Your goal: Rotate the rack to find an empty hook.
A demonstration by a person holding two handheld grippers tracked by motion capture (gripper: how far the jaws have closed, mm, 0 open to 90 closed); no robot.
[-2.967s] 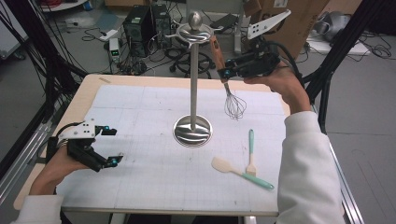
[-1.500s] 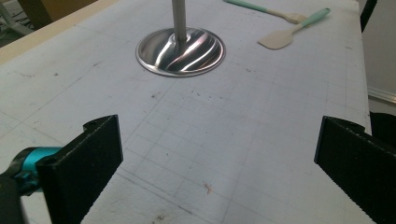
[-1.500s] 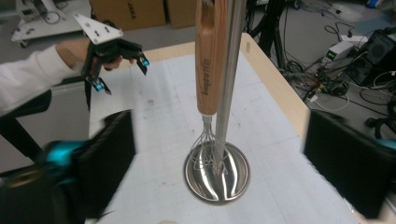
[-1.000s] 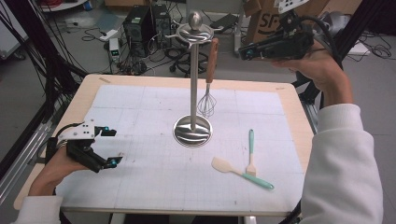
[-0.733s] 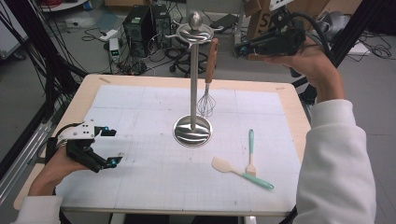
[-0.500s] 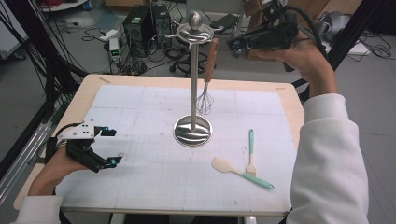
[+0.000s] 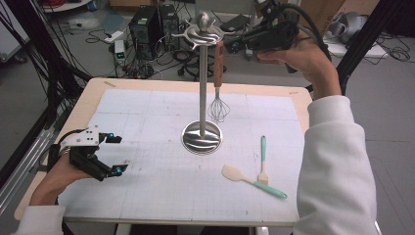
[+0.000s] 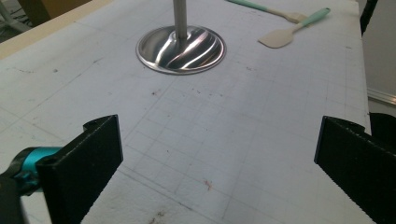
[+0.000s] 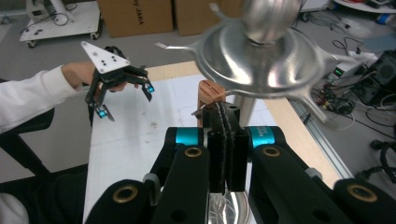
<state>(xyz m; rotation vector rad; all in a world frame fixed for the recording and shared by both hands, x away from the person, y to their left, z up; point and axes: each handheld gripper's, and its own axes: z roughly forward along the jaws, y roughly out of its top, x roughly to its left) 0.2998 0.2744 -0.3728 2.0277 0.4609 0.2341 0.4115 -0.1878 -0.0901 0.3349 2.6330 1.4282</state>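
A: Hanging from the stand (image 7: 202,83) now, is it? Where does the whisk (image 7: 219,88) sit against the right gripper (image 7: 234,45)?

B: Just in front of its tips and a little below. In the right gripper view the wooden handle top (image 9: 211,93) stands right beyond the jaws, under the stand's round head (image 9: 268,44). The jaws are pressed flat together with nothing between them, so the whisk is out of its grip. Whether its loop fully sits on a prong I cannot tell.

A: So that part looks done?

B: I judge so: the whisk hangs upright beside the pole, wires clear of the base (image 7: 201,137).

A: What is left?

B: 2 utensils lie on the desk (image 7: 147,191), far below and behind the right gripper: a spatula (image 7: 252,180) and a small fork (image 7: 263,159) with mint handles, crossing each other. Neither is touched yet.

A: And the left gripper (image 7: 113,154)?

B: Resting low on the desk, jaws spread wide and empty. The base (image 8: 181,49) lies ahead of it, the 2 utensils farther off beyond that.
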